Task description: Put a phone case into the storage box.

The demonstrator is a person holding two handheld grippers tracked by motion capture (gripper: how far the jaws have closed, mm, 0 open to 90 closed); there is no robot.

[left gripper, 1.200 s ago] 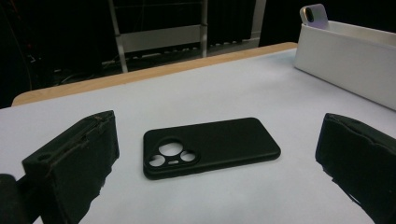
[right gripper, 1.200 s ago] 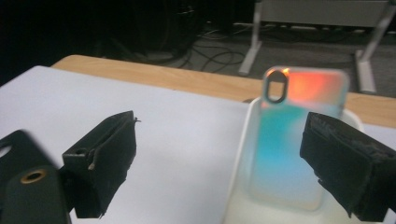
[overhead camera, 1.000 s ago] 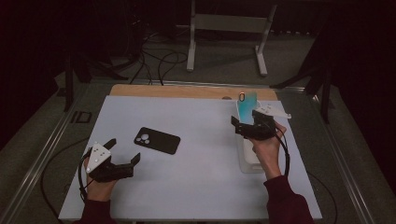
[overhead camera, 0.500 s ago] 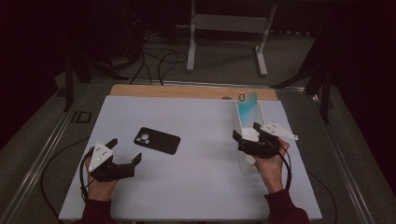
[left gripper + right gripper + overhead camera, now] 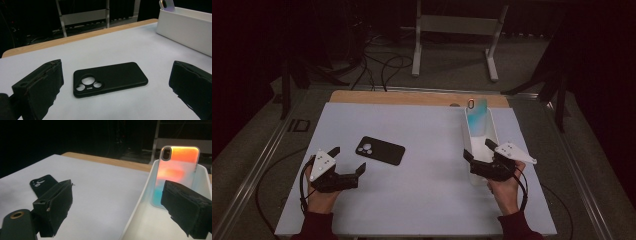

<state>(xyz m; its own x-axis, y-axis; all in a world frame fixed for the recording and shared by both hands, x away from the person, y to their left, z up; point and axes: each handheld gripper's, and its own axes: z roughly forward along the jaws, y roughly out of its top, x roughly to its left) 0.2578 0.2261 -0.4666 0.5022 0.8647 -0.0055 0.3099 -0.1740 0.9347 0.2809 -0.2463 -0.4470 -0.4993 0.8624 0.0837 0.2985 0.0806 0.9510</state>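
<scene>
So the left claw [image 5: 346,161] is spread wide with nothing in it, parked low on the counter [image 5: 427,145] just short of the black phone case [image 5: 109,77], which lies flat, back up, with the camera cutouts at the end nearest that claw. The right claw [image 5: 477,151] is wide open and empty too, hovering over the near end of the white bin [image 5: 464,134], where a colourful gradient case [image 5: 176,171] leans upright against the far wall. Looks to me like the black case goes in the bin next. If so, I'd come in low with the left claw, square the jaws across the short width, and pinch the edges, since a flat thin case gives you almost nothing to grab from above.
</scene>
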